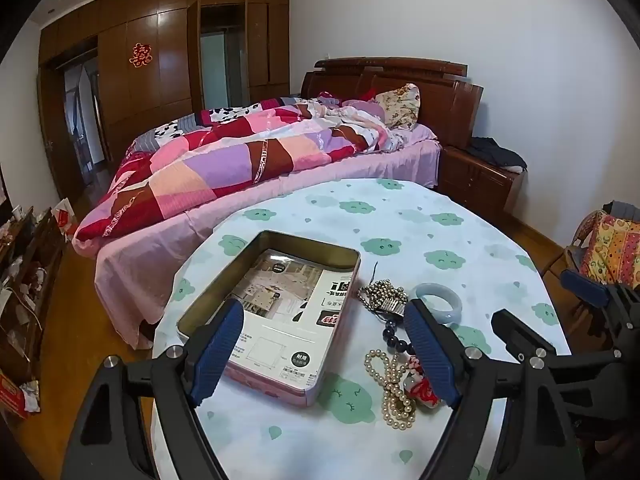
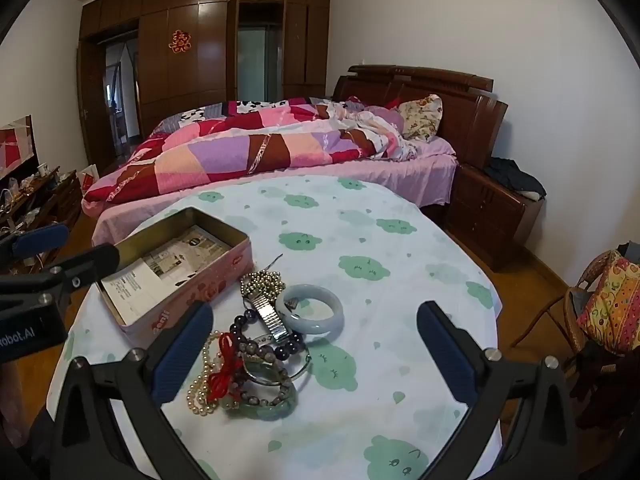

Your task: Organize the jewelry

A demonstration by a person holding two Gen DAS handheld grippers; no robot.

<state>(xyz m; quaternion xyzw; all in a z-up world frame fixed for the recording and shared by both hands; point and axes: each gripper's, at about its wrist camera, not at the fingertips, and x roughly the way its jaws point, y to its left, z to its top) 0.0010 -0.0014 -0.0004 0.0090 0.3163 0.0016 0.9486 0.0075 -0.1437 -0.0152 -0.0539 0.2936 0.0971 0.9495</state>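
**Jewelry pile right of the tin, nearer the right gripper**

Jewelry (image 2: 256,344) all sits loose on the tablecloth (image 2: 400,240); none is in the tin yet. Landmark: the open pink tin (image 2: 180,264), only printed paper inside.

Left to right from the tin:
- Left gripper (image 1: 324,348): jaws spread wide, nothing between the pads. It hangs over the tin's near end, its left finger over the tin's interior, its right finger over the cloth just right of the tin, in front of part of the pile.
- Gold bead chain (image 2: 262,280) and metal watch band (image 2: 270,316): just right of the tin's near-right corner, touching each other. The band's long axis runs from the tin's side toward the camera, roughly along the right gripper's fingers.
- Pearl strand (image 2: 200,384) with red tassel (image 2: 224,368), dark bead bracelets (image 2: 260,348) and green bangle (image 2: 272,410): overlapping heap at the near end of the pile.
- Pale jade bangle (image 2: 310,310): lying flat, the piece farthest right of the tin, touching the band.
- Right gripper (image 2: 314,356): jaws spread wide, empty. The heap lies just ahead of and below it, biased toward its left finger; its right finger is over bare cloth.

Judgement: right hand is better placed for the first pick. The jade bangle looks like the cleanest grab, least tangled. Transfer direction is leftward into the tin, so the left gripper probably needs to clear the opening. Risk: the strands overlap, so lifting one could drag its neighbours.
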